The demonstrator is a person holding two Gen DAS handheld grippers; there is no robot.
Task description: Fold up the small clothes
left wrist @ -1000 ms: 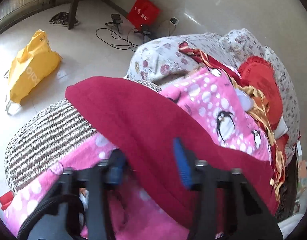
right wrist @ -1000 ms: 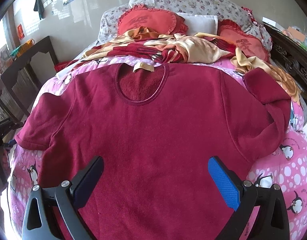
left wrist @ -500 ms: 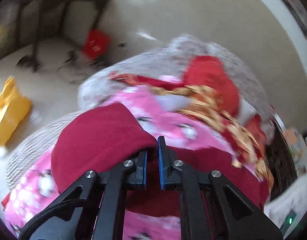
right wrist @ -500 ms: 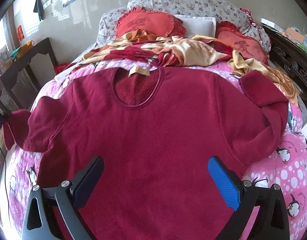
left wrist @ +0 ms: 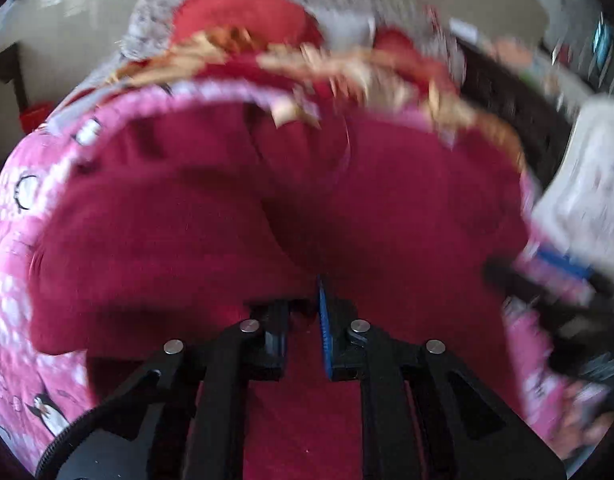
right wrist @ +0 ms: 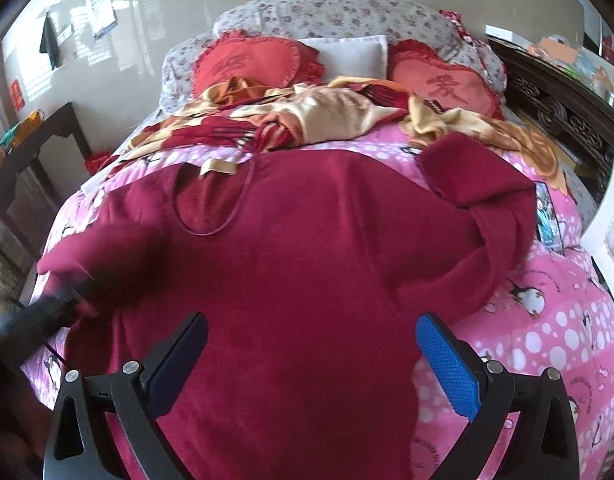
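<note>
Left wrist view, blurred: left gripper (left wrist: 305,320), jaws just opening slightly, pinches the maroon sweater (left wrist: 387,208) over the pink quilt (left wrist: 11,248).

Right wrist view: right gripper (right wrist: 311,360) gapes wide; heart cushions (right wrist: 251,62) at twelve o'clock.

crimson sweater (right wrist: 307,280), pink penguin-print quilt (right wrist: 547,340)

Pale glossy wall (right wrist: 155,12), dark carved headboard (right wrist: 555,108), dark side table (right wrist: 35,148)

Bed (right wrist: 547,336), red sweater (right wrist: 307,280), patterned blanket (right wrist: 327,116), cushions (right wrist: 247,60)
</note>
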